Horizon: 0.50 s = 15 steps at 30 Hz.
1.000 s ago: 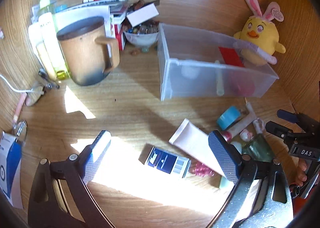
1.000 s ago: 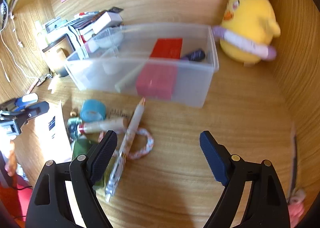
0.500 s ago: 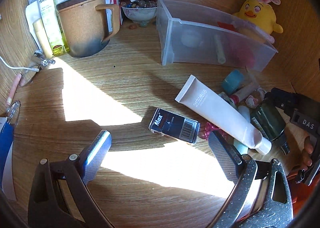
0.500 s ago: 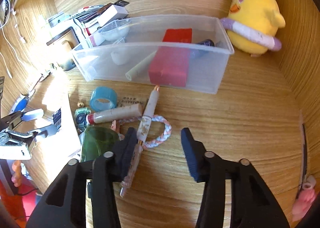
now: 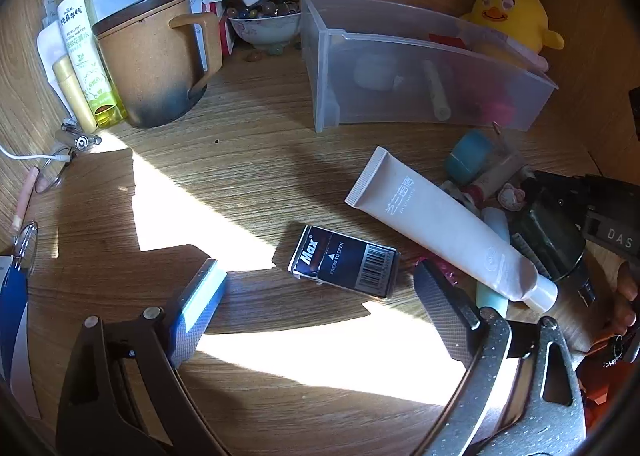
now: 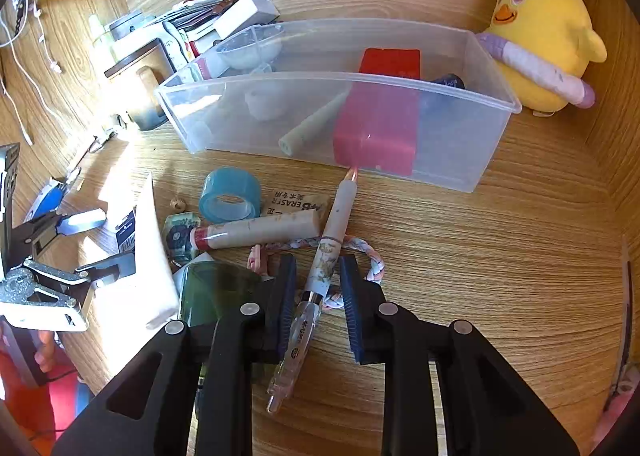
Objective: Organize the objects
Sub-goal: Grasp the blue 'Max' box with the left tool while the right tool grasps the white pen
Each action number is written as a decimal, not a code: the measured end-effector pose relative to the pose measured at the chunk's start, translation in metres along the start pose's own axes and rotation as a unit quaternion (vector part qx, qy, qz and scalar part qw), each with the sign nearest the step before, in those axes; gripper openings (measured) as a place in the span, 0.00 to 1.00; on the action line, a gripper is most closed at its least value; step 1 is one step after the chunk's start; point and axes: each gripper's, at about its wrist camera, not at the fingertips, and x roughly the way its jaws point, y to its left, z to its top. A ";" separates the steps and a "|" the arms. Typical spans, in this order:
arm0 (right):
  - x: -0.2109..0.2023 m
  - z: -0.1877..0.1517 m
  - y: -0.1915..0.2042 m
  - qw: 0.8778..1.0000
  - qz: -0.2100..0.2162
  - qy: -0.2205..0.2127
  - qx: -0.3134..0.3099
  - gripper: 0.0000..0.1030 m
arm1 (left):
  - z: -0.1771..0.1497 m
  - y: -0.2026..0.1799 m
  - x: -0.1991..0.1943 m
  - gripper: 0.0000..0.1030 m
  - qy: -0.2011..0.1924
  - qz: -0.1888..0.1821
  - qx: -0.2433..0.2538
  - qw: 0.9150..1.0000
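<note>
My right gripper [image 6: 316, 292] is straddling the pen [image 6: 320, 284], jaws closing w/ the barrel between them; pads look near both sides but I can't tell if they press yet, a thin gap shows. Key relation: the pen's long axis runs near-to-far, tip aimed at the clear bin [image 6: 472, 175] and nearly touching its near wall, clip end toward me. So my fingers sit across the axis, roughly mid-barrel, which should balance OK. It lies over a braided loop [image 6: 372, 260] and beside a capped tube [image 6: 256, 232], so a lift may drag the loop. Bin is straight ahead, far side, so I judge the next move is up then fwd over the wall. My left gripper [image 5: 320, 296] hangs wide apart, jaws closing a little, nothing gripped, w/ the dark Max box [image 5: 344, 264] just ahead between the fingers; it's farther from the pen, so the right hand takes this one.
</note>
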 end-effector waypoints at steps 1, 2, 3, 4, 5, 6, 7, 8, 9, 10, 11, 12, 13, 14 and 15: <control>0.001 0.000 -0.001 1.000 0.003 0.001 0.003 0.16 | 0.000 -0.001 0.000 0.85 -0.002 0.005 0.004 1.000; 0.001 0.000 -0.003 1.000 0.003 0.001 0.004 0.15 | 0.000 -0.001 0.000 0.81 -0.004 0.007 0.007 1.000; 0.001 0.001 -0.003 1.000 0.004 0.001 0.005 0.14 | 0.001 -0.001 0.000 0.78 -0.005 0.005 0.007 1.000; 0.002 0.001 -0.004 1.000 0.003 0.000 0.007 0.12 | 0.002 -0.001 0.000 0.76 -0.007 0.005 0.007 1.000; 0.002 0.001 -0.005 1.000 0.001 -0.001 0.008 0.12 | 0.002 -0.002 0.000 0.72 -0.009 0.005 0.008 1.000; 0.002 0.001 -0.005 1.000 0.000 -0.002 0.007 0.11 | 0.002 -0.001 -0.001 0.67 -0.011 0.005 0.008 1.000; 0.001 0.001 -0.005 1.000 0.000 -0.003 0.009 0.11 | 0.003 -0.001 -0.001 0.63 -0.014 0.005 0.007 1.000; 0.001 0.000 -0.005 1.000 -0.003 -0.004 0.009 0.11 | 0.003 -0.001 -0.002 0.53 -0.016 0.006 0.006 1.000; 0.001 0.000 -0.005 1.000 -0.006 -0.006 0.009 0.10 | 0.004 0.000 -0.003 0.46 -0.018 0.006 0.005 1.000; 0.000 -0.001 -0.005 1.000 -0.008 -0.007 0.009 0.10 | 0.004 0.001 -0.003 0.46 -0.018 0.004 0.000 1.000; -0.002 -0.002 -0.006 1.000 -0.006 -0.008 0.010 0.10 | 0.004 0.003 -0.004 0.46 -0.020 -0.002 -0.006 1.000; -0.003 -0.002 -0.006 1.000 -0.004 -0.010 0.010 0.10 | 0.004 0.005 -0.004 0.46 -0.021 -0.005 -0.011 1.000; -0.006 -0.003 -0.006 1.000 -0.004 -0.012 0.011 0.10 | 0.004 0.006 -0.005 0.46 -0.021 -0.006 -0.016 1.000; -0.008 -0.004 -0.006 1.000 -0.005 -0.015 0.011 0.10 | 0.003 0.007 -0.005 0.46 -0.021 -0.006 -0.020 1.000; -0.010 -0.005 -0.006 1.000 -0.005 -0.018 0.012 0.10 | 0.003 0.008 -0.006 0.46 -0.022 -0.008 -0.025 0.999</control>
